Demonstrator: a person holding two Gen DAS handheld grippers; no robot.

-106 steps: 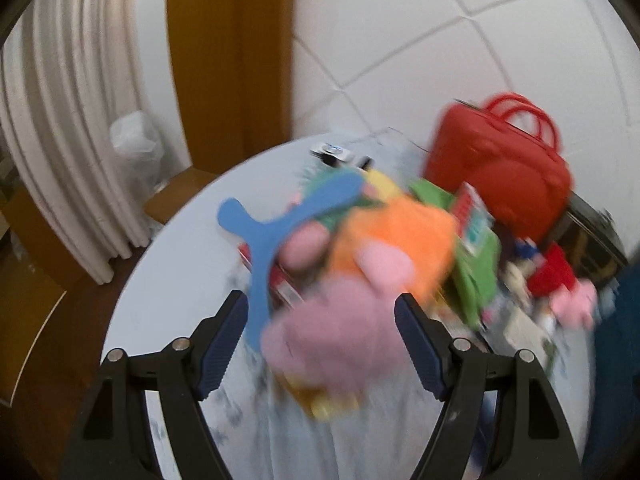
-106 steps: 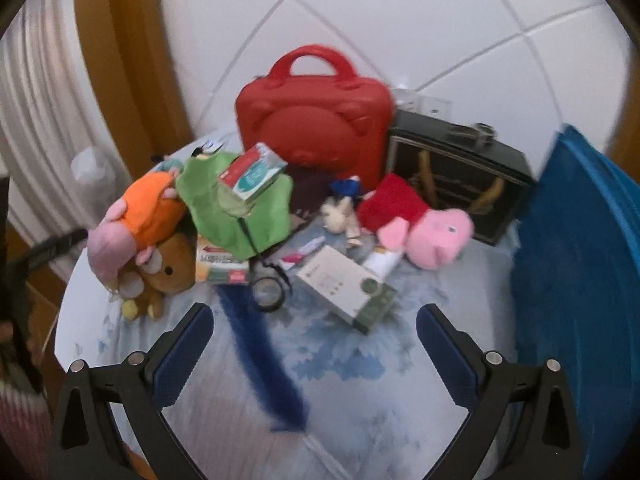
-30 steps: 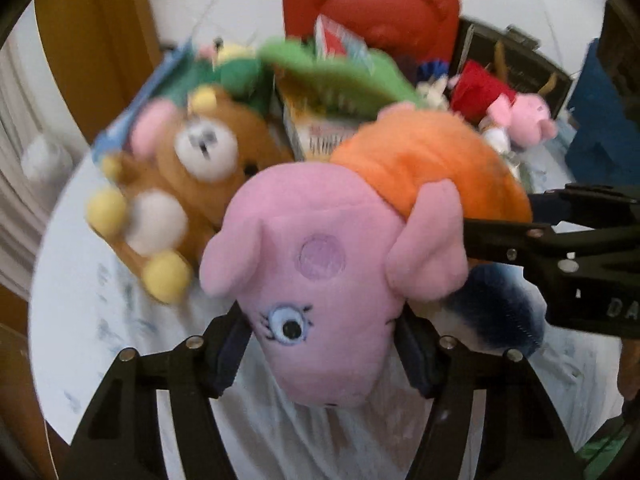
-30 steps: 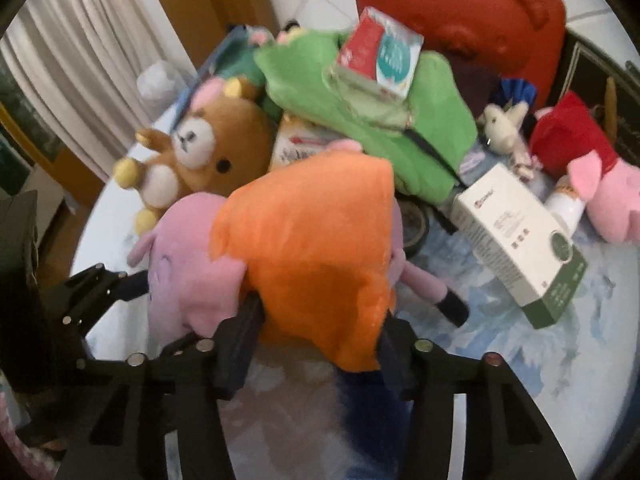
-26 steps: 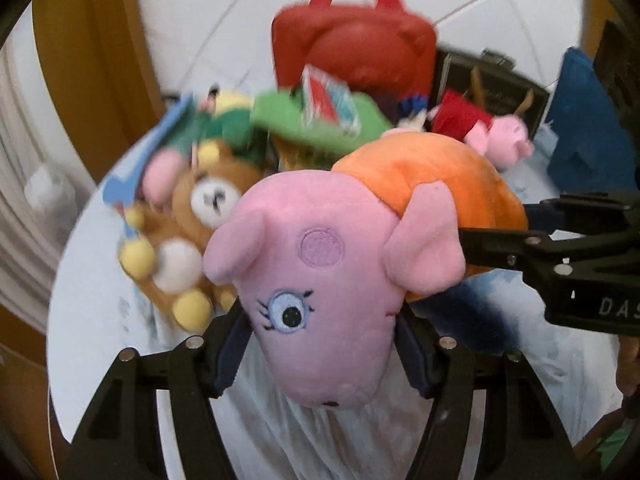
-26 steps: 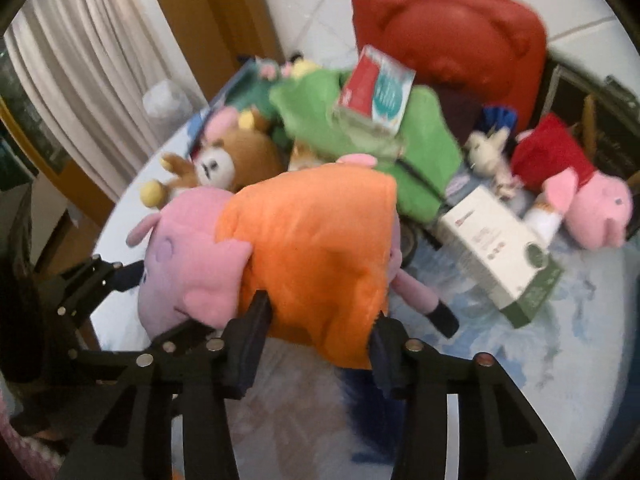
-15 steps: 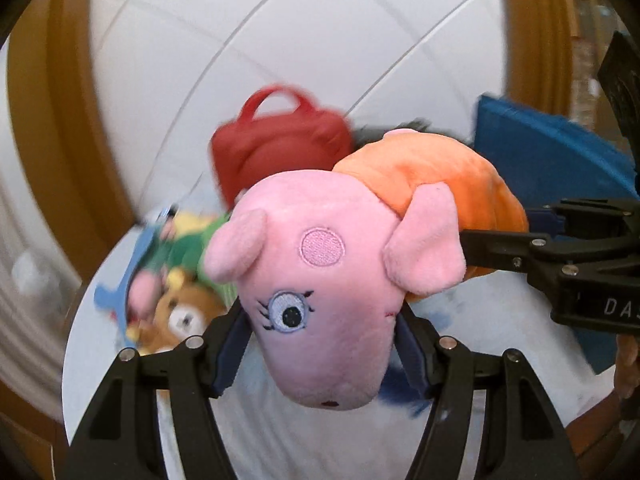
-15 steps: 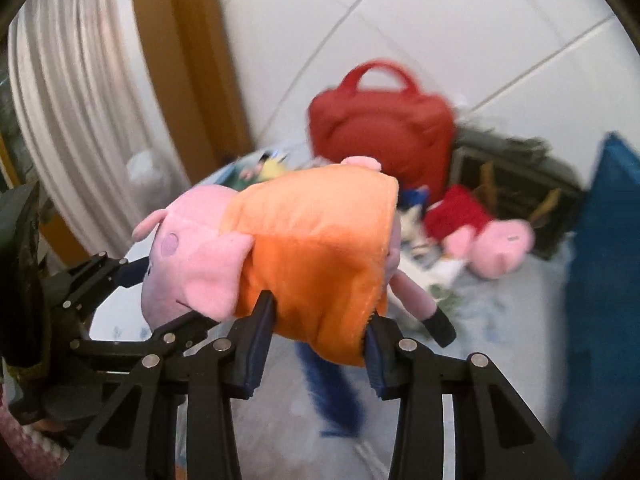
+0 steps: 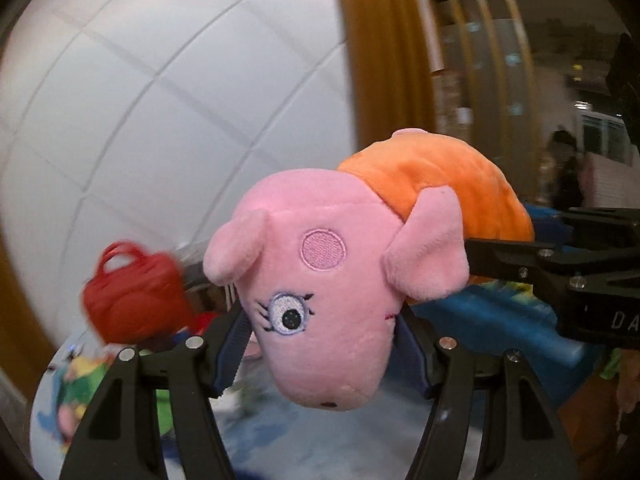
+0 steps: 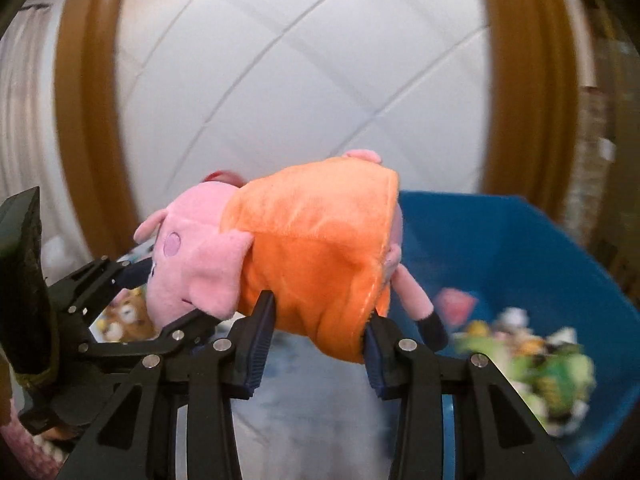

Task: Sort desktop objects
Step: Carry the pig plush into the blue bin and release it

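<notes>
Pink pig plush [image 10: 256, 256] in an orange dress, held in the air between both grippers, lying sideways, clear of the table.

Left gripper [image 9: 324, 344]: jaws at a middling width, pads pressed on either side of the plush's pink head, snout pointing down toward the camera. In the right wrist view the same tool comes in from the left edge, its tips at the head.

Right gripper [image 10: 316, 328]: jaws narrower, clamped on the lower hem of the orange dress; fabric bunches between the blue pads [image 10: 256, 336]. One pink leg with a dark foot hangs off to the right of the dress.

Containers:
- Blue bin [image 10: 540, 248], right of and beyond the plush in the right wrist view, open top, walls tall. Inside, toward its lower right, a blurred heap: something green with yellow and white bits, plus a pinkish-red piece against the inner wall. Items cannot be named. Plush is outside the bin, near its left rim.
- Red handbag [image 9: 132, 296], upright on the table [image 9: 280, 432] at left in the left wrist view, handles up, closed; contents hidden.

Table has a blue-and-white cloth. At its far left, a blurred cluster of green, yellow and pink soft items; a brown bear plush [image 10: 124, 316] shows under the left gripper in the right wrist view.
</notes>
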